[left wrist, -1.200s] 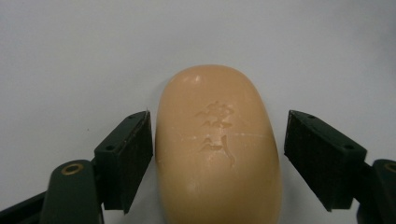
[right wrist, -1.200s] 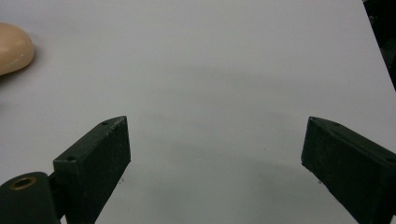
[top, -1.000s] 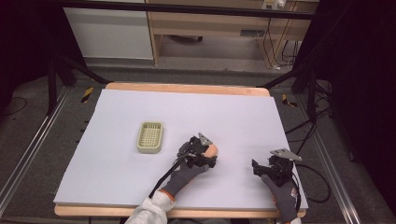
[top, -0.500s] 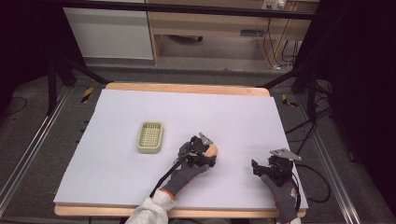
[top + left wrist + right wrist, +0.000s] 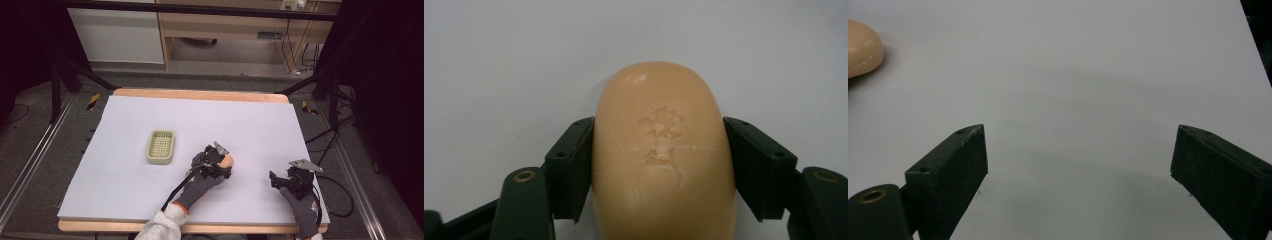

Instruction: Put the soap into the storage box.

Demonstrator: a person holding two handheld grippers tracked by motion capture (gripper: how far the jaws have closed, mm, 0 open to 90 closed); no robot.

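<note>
A peach-coloured bar of soap with embossed characters sits between the two black jaws of my left gripper, which is shut on its sides. From above, the left gripper and the soap rest low on the white table, right of centre. The soap's rounded end peeks in at the upper left of the right gripper view. My right gripper stands open over bare table, and in the high view it is near the front right corner. A pale green slotted soap dish lies left of the left gripper.
The white table top has a wooden rim along its far edge. Black cables trail off the right side by the right gripper. A shelf unit stands beyond the table on the floor.
</note>
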